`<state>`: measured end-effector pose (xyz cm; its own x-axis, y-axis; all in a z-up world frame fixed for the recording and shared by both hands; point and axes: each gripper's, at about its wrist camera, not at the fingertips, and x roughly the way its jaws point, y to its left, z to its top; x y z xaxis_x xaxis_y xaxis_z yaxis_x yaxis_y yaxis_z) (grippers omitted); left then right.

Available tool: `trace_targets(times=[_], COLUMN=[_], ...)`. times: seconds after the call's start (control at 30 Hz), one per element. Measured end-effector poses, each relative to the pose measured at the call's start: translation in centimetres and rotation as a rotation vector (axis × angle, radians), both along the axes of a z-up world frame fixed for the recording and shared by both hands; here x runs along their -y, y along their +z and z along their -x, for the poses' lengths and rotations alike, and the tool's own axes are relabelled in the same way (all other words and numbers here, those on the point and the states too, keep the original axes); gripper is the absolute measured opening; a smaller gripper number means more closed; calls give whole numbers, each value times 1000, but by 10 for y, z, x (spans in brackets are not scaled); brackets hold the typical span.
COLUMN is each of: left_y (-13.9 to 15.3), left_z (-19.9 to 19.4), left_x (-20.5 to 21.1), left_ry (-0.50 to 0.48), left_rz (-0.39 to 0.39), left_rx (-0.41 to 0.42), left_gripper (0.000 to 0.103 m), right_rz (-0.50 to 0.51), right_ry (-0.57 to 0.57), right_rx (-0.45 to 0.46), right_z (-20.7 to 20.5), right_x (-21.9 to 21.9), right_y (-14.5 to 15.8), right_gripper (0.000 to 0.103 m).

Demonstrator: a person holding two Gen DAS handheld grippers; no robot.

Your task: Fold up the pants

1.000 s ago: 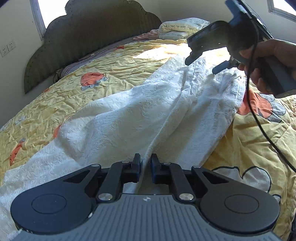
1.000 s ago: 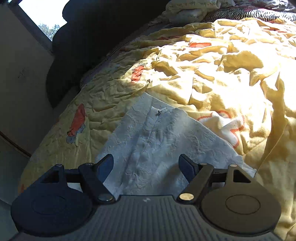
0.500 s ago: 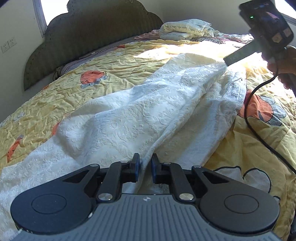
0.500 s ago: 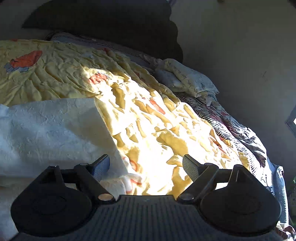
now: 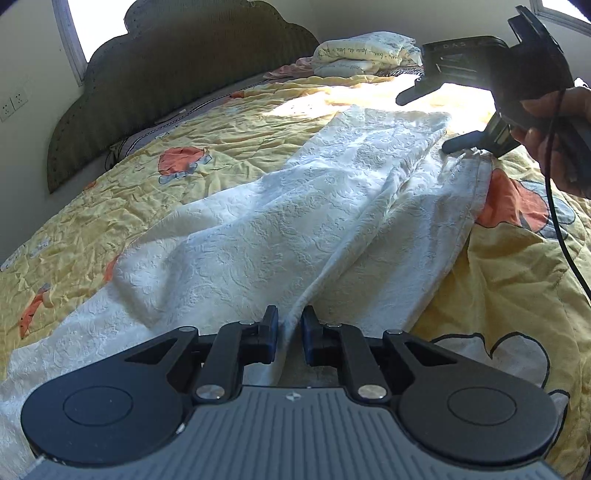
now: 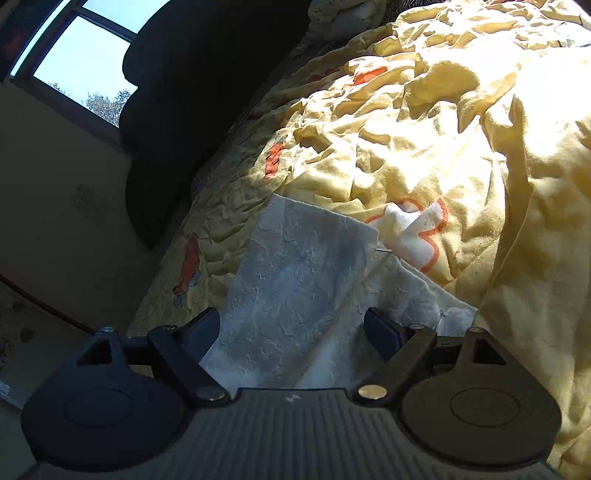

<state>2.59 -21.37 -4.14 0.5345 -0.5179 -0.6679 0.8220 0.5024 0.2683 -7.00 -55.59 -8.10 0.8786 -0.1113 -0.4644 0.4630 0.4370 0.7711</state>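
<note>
Left wrist view: one pair of white embossed cotton pants [image 5: 295,221] is lying on one yellow cartoon-print quilt [image 5: 184,147].
Left gripper [image 5: 290,328] is pinching a pants fold; right gripper [image 6: 291,332] is gaping, having just opened wider, over the fabric.

it's a bed with a dark scalloped headboard [image 5: 177,74], covered in a crumpled yellow quilt with orange cartoon prints [image 5: 155,177]. white textured pants [image 5: 288,229] lie lengthwise across the quilt, and folded pale bedding [image 5: 362,51] sits beside the headboard

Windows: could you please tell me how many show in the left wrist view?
2. One window sits at the top left, beside the headboard; the other window is cut off at the top right corner. More may lie outside the view.
</note>
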Motion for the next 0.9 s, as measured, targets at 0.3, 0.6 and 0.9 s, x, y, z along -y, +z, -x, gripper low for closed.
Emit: trace_targets(times=[0.3,0.6,0.9], left_y=[-1,50,14], left_z=[-1,7,35], left_x=[10,-13,-15], left_ry=[-6,17,-83], left_rz=[-39,82,-14], left_rx=[66,143,13], left_gripper=[23,7,7], right_rz=[39,189,51], right_ry=[-7,78,15], right_rx=[1,220,18], right_z=[-13,15,59], right_x=[23,2,13], right_y=[-8,74,-8], right_gripper=[8,6,7])
